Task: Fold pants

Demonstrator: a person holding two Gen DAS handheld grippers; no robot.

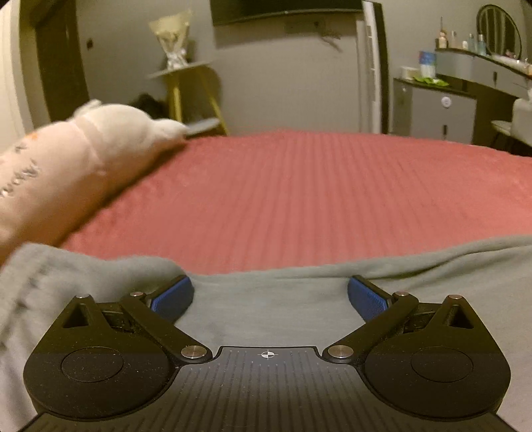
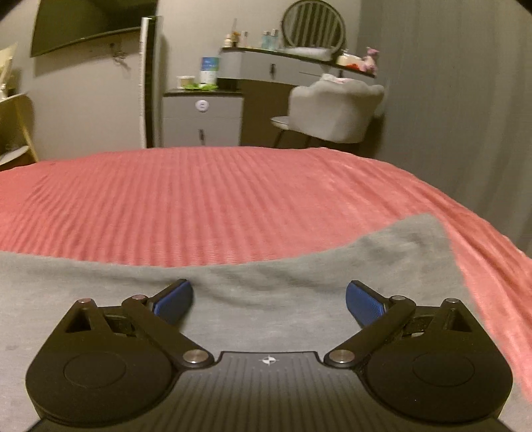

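Grey pants (image 1: 272,309) lie spread on a red ribbed bedspread (image 1: 299,192). In the left wrist view my left gripper (image 1: 270,294) is open, its blue pads wide apart just above the grey cloth near its far edge. In the right wrist view the pants (image 2: 266,299) fill the near part, with a corner of the cloth (image 2: 419,232) at the right. My right gripper (image 2: 269,295) is open over the cloth, holding nothing. The bedspread (image 2: 216,199) stretches beyond.
A pale pink plush pillow (image 1: 66,166) lies on the bed at the left. Beyond the bed stand a yellow side table (image 1: 189,96), a grey cabinet (image 2: 202,116), a vanity desk with a round mirror (image 2: 312,30) and a grey chair (image 2: 335,109).
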